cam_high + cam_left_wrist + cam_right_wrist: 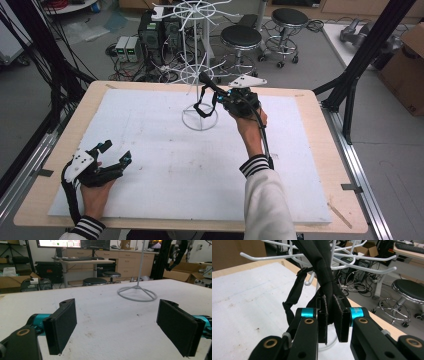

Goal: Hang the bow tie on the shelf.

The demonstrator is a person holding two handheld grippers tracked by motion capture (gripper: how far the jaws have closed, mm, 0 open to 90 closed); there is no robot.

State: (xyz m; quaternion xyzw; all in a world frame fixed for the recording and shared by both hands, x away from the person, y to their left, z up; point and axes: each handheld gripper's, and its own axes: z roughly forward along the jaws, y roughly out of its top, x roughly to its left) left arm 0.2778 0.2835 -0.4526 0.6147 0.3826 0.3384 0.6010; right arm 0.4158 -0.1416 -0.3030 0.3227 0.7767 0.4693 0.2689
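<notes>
High view: you have one white wire rack (199,60) at the far middle of the worktop (165,150), one black strap (205,102) hanging by it, and two tools. Your right tool (222,96) is clamped on that strap; your left tool (116,154) rests near left, jaws apart.

Left gripper view: two pads (62,325) wide apart, nothing between; one rack base (137,293) far right.

Right gripper view: two pads (322,318) pinch one strap (322,262) among the rack's hooks (362,268).

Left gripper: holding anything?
No. The left gripper has its jaws standing wide apart over the bare white table, with nothing between them.
</notes>
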